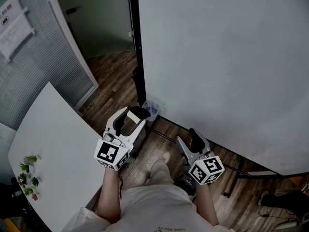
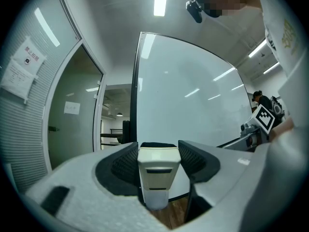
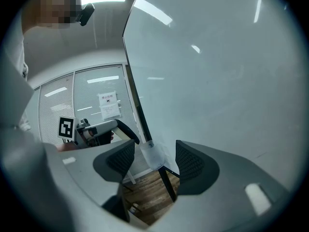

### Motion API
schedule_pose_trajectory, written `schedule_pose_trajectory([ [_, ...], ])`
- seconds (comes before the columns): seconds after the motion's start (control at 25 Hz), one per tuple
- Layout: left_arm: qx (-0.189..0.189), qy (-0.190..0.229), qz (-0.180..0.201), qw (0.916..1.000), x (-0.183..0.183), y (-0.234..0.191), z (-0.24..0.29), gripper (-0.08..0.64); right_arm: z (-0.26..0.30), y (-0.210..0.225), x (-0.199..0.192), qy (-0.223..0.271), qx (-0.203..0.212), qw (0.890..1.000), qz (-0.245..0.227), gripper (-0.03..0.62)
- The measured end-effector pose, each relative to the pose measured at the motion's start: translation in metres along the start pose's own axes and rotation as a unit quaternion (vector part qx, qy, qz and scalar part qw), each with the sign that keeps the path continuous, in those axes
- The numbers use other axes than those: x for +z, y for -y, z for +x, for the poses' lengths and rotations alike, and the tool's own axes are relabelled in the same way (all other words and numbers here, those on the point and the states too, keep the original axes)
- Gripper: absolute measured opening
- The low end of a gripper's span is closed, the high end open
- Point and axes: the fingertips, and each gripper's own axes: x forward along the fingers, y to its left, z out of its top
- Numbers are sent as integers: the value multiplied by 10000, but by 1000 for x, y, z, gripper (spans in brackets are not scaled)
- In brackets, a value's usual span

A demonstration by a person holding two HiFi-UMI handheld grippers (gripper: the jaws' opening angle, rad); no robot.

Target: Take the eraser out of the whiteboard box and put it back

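The eraser (image 1: 132,114), cream plastic with a black felt face, stands upright between the jaws of my left gripper (image 1: 129,117), which is shut on it; in the left gripper view the eraser (image 2: 156,174) fills the gap and both pads press its sides. The clear whiteboard box (image 1: 151,109) hangs at the lower left corner of the whiteboard (image 1: 222,57), just past the eraser. My right gripper (image 1: 191,137) is open and holds nothing. In the right gripper view the box (image 3: 153,155) shows in the distance between the jaws, with the left gripper (image 3: 99,129) to its left.
A white table (image 1: 53,149) with small green plants (image 1: 29,175) stands at the left. The whiteboard's black post (image 1: 137,57) and foot bars run over the wood floor (image 1: 113,81). A glass partition with blinds (image 1: 43,57) is behind. The person's legs (image 1: 157,197) are below.
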Motion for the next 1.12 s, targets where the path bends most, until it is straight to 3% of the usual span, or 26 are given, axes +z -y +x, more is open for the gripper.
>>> schedule_pose_trajectory([
  [1.12,-147,-164,-67,9997,-18,-18,31,259,23,20,-13,-145,-71,9997,165,261],
])
